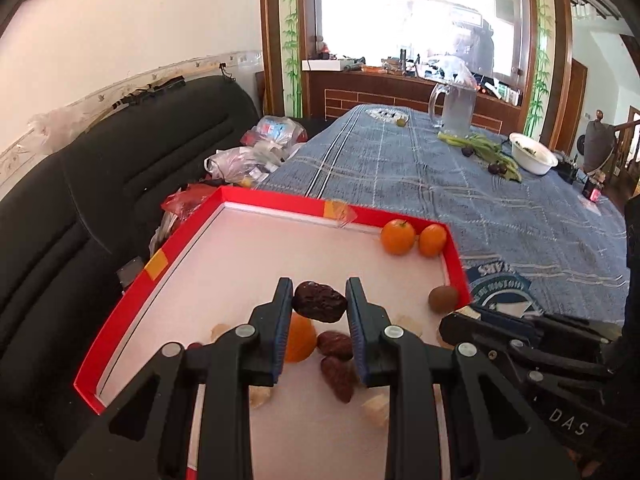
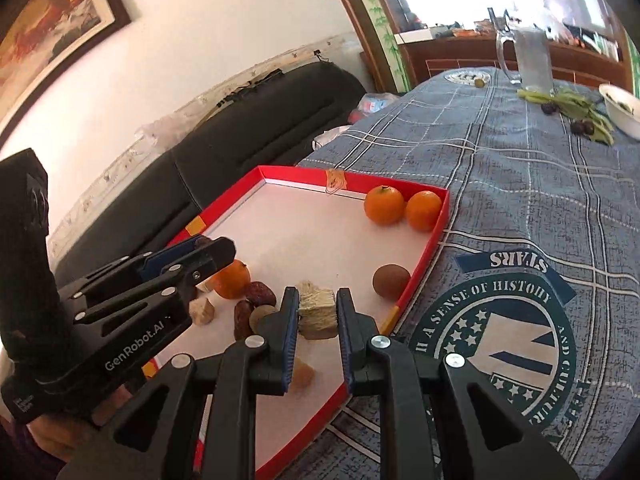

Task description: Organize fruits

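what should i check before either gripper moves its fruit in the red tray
1. Left gripper grip on dark wrinkled fruit: ok, pinched between both fingers.
2. Right gripper grip on pale fibrous chunk: ok, clamped.
3. Dark fruit lifted off the tray floor: cannot tell.
4. Grippers apart from each other: ok, but close.
5. Two oranges grouped in the far corner of the red tray: ok.
6. Brown round fruit out of the way: ok, beside the right wall.

My left gripper (image 1: 320,308) and right gripper (image 2: 318,310) are matte black plastic, each finger lined with a blue ribbed pad and pinned by round silver screws. White "GenRobot.AI" lettering marks the left one's side; "DAS" marks the right's.
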The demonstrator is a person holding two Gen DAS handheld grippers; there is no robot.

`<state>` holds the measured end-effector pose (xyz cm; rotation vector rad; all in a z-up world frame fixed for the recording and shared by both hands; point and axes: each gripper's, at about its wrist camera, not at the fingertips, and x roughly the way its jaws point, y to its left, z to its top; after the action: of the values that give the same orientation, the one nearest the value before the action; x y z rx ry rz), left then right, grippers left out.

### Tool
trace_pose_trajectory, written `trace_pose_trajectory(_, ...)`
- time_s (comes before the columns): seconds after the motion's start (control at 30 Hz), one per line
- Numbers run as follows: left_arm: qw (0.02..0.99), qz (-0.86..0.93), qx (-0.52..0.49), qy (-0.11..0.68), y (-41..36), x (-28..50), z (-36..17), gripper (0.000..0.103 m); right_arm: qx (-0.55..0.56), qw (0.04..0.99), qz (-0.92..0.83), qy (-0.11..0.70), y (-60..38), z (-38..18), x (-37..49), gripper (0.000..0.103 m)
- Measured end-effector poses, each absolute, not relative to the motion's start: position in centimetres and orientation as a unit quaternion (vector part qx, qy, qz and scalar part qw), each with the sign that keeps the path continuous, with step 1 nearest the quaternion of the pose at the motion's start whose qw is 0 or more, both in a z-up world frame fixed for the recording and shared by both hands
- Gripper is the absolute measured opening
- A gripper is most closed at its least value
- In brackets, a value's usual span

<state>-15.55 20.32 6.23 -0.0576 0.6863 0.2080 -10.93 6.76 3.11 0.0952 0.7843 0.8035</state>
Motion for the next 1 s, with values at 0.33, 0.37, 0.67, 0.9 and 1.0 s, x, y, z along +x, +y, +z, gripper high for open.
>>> trace_pose_trajectory(0.33, 0.928, 0.113, -0.018, 0.355, 21.3, -16.1, 4.6, 0.029, 0.027, 0.842, 0.38, 0.381, 7.5, 2.1, -10.9, 0.018)
trace_pose_trajectory(0.37, 0.928, 0.111, -0.019, 0.355, 21.3, -16.1, 4.6, 0.029, 0.024, 0.842, 0.38, 0.381, 7.6, 2.1, -11.0, 0.018)
trace_pose_trajectory(0.67, 0.922, 0.118, -0.007, 0.369, 20.8, -15.7, 4.1, 0.042, 0.023, 0.848, 0.383, 0.365, 7.5, 2.6, -11.4, 0.042)
trace_pose_trajectory(0.9, 0.928, 0.126, -0.02, 0.35, 21.0, -17.0, 5.4, 0.077, 0.054, 0.875, 0.351, 0.328, 5.7, 3.4, -11.3, 0.055)
trace_pose_trajectory(1.0, 0.936, 0.134, -0.012, 0.325, 20.7, -18.3, 6.5, 0.087, 0.059, 0.887, 0.331, 0.315, 5.1, 3.8, -11.4, 0.062)
